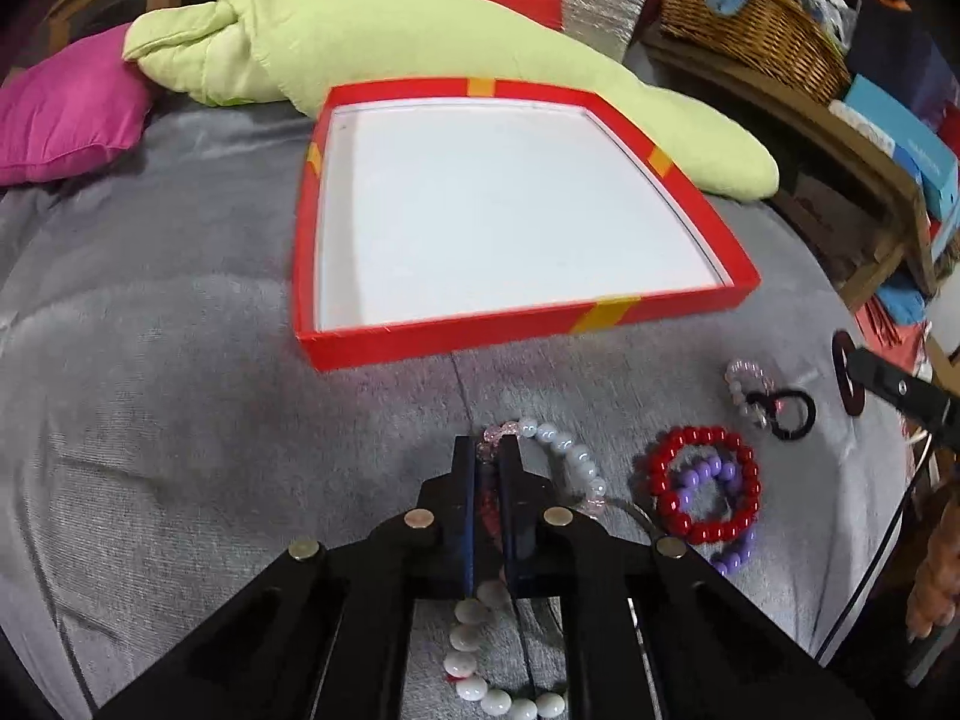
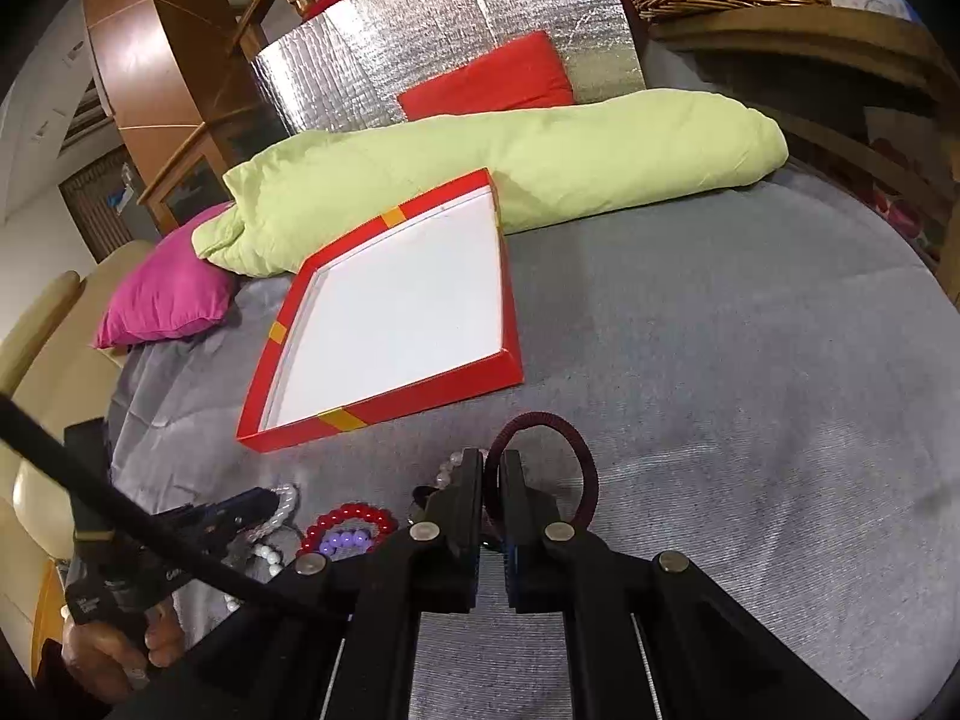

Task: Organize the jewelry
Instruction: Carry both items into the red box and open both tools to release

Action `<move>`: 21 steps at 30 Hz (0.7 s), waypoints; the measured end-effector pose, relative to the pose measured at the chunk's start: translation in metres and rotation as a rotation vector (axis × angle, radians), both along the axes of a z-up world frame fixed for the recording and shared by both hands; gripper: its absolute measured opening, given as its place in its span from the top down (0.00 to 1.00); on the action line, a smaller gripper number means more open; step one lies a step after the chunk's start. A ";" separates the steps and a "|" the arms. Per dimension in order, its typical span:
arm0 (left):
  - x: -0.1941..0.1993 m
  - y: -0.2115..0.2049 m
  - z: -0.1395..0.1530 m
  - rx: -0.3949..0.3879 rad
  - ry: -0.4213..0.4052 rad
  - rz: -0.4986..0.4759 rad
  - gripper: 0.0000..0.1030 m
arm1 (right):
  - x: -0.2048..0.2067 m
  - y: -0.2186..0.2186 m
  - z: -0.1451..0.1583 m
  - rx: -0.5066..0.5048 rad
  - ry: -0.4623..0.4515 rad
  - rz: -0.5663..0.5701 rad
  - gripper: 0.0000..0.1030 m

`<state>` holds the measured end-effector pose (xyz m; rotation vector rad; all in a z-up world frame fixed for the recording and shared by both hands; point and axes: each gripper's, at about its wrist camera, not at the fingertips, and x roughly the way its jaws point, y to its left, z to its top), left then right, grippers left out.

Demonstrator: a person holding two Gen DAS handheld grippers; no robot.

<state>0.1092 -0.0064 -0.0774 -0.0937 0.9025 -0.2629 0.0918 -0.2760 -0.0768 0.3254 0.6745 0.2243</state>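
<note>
We pinch a bead necklace [image 1: 564,450] in our left gripper [image 1: 493,450]; our right gripper [image 2: 493,462] clamps a maroon hair tie [image 2: 576,450] near the red box [image 2: 420,402].

Both grippers are matte black, with flat narrow fingers [image 1: 463,516], round silver rivets [image 1: 419,518] at the linkage joints, and bare-skinned hands [image 2: 114,654].

Grey-covered bed [image 1: 180,360] bearing a red box [image 1: 456,339] with white floor, a green quilt [image 1: 420,42] and pink pillow [image 1: 66,114] behind it; nearer, a white bead necklace [image 1: 570,450], red bracelet [image 1: 708,483] over a purple one [image 1: 705,474], black ring [image 1: 792,414].
</note>
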 end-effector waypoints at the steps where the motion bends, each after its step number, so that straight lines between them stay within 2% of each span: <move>1: 0.000 0.003 0.003 -0.006 -0.012 0.006 0.93 | 0.000 0.002 0.002 0.002 -0.013 0.005 0.94; 10: 0.005 0.022 0.041 -0.079 -0.154 0.033 0.93 | 0.023 0.028 0.022 -0.007 -0.111 0.065 0.94; 18: 0.029 0.031 0.065 -0.126 -0.245 0.041 0.93 | 0.077 0.056 0.026 0.045 -0.116 0.112 0.94; 21: 0.042 0.029 0.067 -0.136 -0.264 0.034 0.93 | 0.099 0.068 0.020 0.074 -0.081 0.134 0.94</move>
